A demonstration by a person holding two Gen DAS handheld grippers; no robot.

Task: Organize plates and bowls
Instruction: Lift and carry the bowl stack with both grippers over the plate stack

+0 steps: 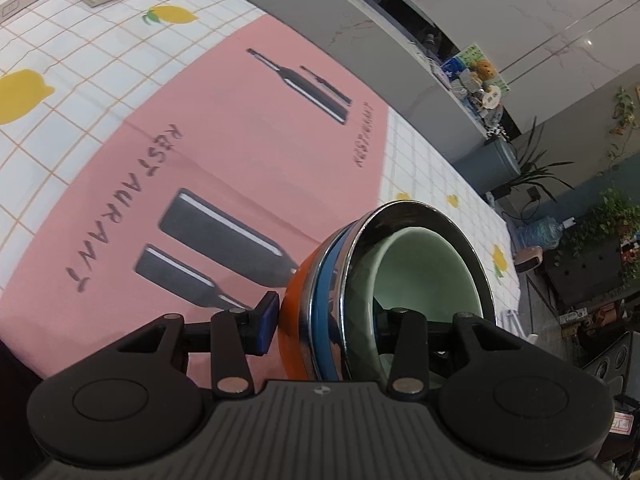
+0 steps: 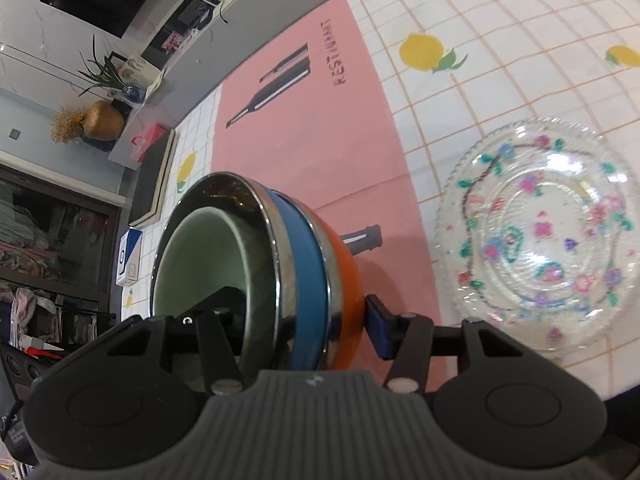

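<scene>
Together the left tongs (image 1: 326,326) and right tongs (image 2: 298,320) clamp opposite rims of the nested bowl stack (image 2: 256,264), held tilted above the pink placemat (image 1: 208,152); uneven pulling could spill it onto the glass plate (image 2: 536,236) beside.

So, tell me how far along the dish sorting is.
Done: the bowls are nested, green bowl innermost, orange bowl outermost. In hand: the left hand-held gripper and right hand-held gripper each clamp the stack's wall. Left: setting it down; the glass plate sits alone on the tablecloth.
</scene>
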